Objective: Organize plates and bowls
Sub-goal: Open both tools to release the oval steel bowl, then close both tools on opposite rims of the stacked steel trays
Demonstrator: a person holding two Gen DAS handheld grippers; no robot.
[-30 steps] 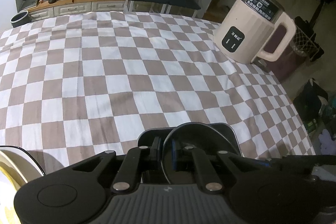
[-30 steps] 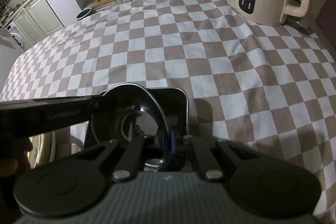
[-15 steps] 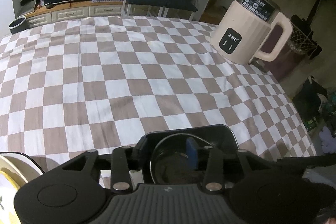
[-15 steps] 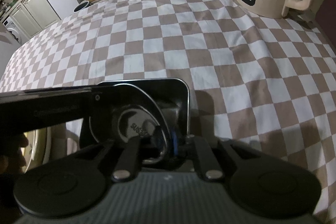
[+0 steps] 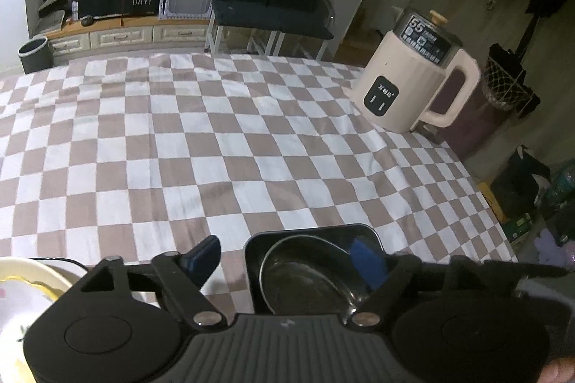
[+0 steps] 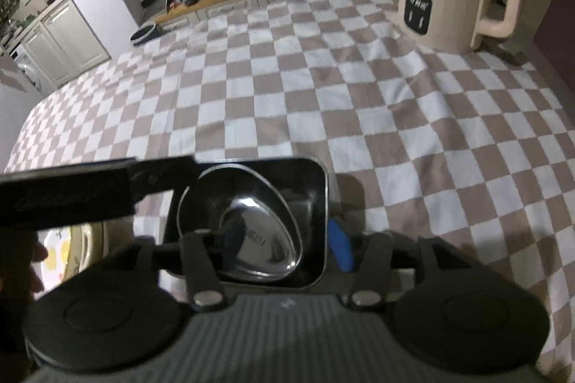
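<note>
Your left gripper (image 5: 287, 257) and right gripper (image 6: 273, 246) are both opening, empty; steel bowl (image 5: 305, 271) sits in black tray (image 5: 309, 230) at 6 o'clock.

A lived-in home, checkered tablecloth (image 5: 215, 146) on a table, cream electric kettle (image 5: 413, 88) at its far right corner, drawers (image 5: 118, 36), dark sofa (image 5: 273, 2) beyond

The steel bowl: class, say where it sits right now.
In both wrist views the steel bowl sits inside the black tray on the checked cloth, near the front edge, right of the yellow-rimmed plate.
</note>
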